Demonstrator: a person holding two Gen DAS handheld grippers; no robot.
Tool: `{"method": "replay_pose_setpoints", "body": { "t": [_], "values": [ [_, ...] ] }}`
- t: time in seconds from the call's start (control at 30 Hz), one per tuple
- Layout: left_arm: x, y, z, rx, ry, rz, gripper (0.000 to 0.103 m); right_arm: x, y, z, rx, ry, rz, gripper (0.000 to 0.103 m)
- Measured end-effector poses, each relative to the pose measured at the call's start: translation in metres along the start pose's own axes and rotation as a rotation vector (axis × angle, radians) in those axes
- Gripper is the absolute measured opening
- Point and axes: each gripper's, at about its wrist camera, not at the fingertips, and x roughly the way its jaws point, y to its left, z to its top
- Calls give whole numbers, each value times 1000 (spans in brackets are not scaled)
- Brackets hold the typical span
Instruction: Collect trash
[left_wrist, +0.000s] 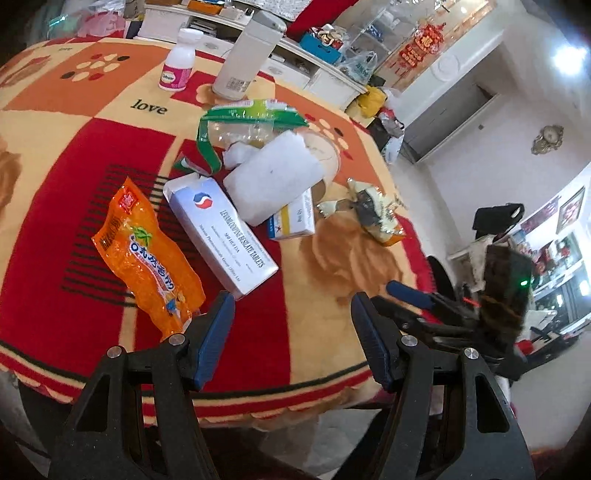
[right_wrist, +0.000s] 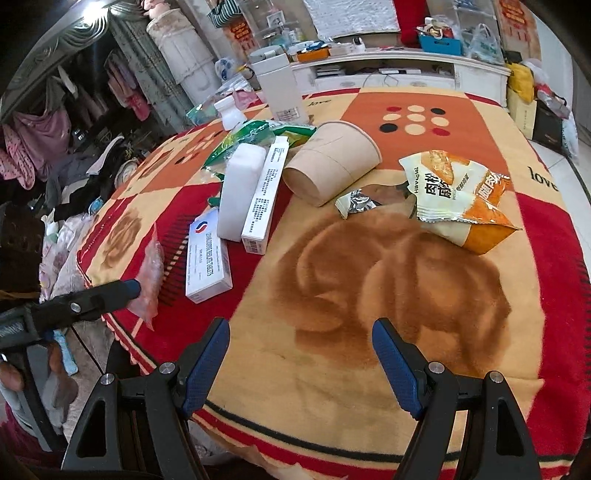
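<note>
Crinkly orange snack wrapper at the blanket's near left edge, just ahead of the left gripper: likely light, limp, slippery, best pinched at a flat sealed end. Both left and right gripper spread wide, holding nothing.

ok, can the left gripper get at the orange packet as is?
Probably yes. The left gripper is open and empty, and the orange packet lies flat on the blanket just ahead of its left finger, nothing on top. The tablet box sits close beside it.
</note>
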Motion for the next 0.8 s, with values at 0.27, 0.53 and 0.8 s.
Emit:
{"method": "replay_pose_setpoints", "body": {
  "t": [0.27,0.53,0.8],
  "values": [
    [-20,10,7,-13,-41,51,65,-1,-11,-2,40,2,-3,77],
    [-5,53,4,-140,-70,266,65,-2,-6,-3,22,10,11,77],
    [23,91,21,-215,-95,302,65,4,-1,-3,7,32,11,77]
  ]
}}
